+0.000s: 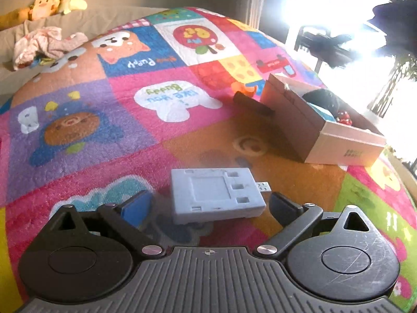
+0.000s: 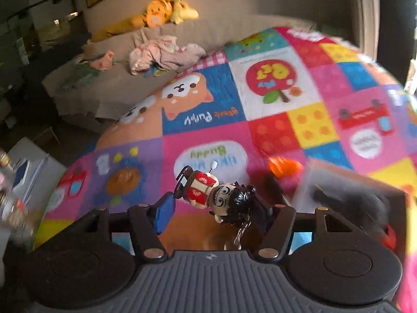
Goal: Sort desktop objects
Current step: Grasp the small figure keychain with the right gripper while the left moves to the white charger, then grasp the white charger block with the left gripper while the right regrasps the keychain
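Left wrist view: the left gripper (image 1: 211,203) hangs low over the patchwork mat (image 1: 130,120) with its jaws spread wide. Between them lies a pale grey-blue adapter (image 1: 216,195), flat on the mat, its metal plug (image 1: 263,186) poking out toward the right finger. The blue pad (image 1: 138,204) of the left finger stands apart from the adapter's left edge; the black right finger (image 1: 282,204) sits just beside the adapter's right corner, and whether it touches cannot be told. Nothing is gripped. Farther off to the right sits an open cardboard box (image 1: 346,151) with a dark rounded thing and something red inside. A dark brown bar (image 1: 251,103) lies against the box's far left side, with a bit of orange (image 1: 243,88) just behind it.

Right wrist view: the right gripper (image 2: 216,212) is raised above the mat (image 2: 281,135), and the scene on the right side is blurred. Its jaws are well apart. A small figurine (image 2: 221,194), black-haired, with a red and cream body and a wind-up key, lies sideways between the fingers. Its head rests against the black right finger (image 2: 276,215), while its body end is near the blue left pad (image 2: 164,214); a keychain (image 2: 241,234) dangles below the head. Whether the jaws truly pinch the figurine cannot be told. The box (image 2: 351,185) shows blurred at right, with the orange piece (image 2: 284,167) beside it.
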Demonstrator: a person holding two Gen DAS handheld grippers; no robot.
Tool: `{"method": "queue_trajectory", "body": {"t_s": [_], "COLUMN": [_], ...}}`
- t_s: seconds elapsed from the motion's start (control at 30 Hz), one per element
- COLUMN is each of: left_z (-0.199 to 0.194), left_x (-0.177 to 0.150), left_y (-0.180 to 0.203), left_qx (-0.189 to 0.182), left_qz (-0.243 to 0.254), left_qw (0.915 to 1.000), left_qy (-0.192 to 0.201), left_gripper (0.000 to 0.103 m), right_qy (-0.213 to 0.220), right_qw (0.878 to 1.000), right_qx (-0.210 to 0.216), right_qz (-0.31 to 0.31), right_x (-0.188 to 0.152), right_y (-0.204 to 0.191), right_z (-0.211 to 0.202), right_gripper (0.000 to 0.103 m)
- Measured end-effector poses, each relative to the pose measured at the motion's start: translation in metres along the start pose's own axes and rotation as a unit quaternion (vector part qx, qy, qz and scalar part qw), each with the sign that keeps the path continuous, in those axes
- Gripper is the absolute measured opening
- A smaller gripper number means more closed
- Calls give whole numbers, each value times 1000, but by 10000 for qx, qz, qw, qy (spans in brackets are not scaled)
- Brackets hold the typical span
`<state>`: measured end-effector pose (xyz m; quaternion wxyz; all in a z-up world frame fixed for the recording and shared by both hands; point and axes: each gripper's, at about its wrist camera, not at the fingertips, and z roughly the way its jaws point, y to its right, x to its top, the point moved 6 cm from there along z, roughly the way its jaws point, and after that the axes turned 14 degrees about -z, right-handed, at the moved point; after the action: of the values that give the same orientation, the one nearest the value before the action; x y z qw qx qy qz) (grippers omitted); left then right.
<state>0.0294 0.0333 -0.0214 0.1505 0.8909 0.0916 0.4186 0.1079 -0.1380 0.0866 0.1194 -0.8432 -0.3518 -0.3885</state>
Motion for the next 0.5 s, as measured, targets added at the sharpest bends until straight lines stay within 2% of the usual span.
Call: {"method": "queue_trajectory", "body": {"t_s": [0.1,0.27,0.33,0.5], "left_z": [2,6,12,33], "left_x": [-1,-2,0,3], "left_y": [4,13,20,39], "left_qx": [130,172,137,333], "left_qz": [155,391,463,760], "left_qw": [9998,9990,9987,9962], "left_qy": [-20,-102,-177,-282], "left_gripper": [100,101,101,101], "right_qy": [-119,-241,-223,-189], "right_qw": [9995,9968,9959,9943], "right_qx": [-298,-676,-761,-973], "right_qz": [-33,346,434,405], "right_x": [-52,-125,-145,-175], "right_y": [2,9,8,4], "right_z": [-28,-41,-43,-42], "right_gripper": [62,62,62,63]}}
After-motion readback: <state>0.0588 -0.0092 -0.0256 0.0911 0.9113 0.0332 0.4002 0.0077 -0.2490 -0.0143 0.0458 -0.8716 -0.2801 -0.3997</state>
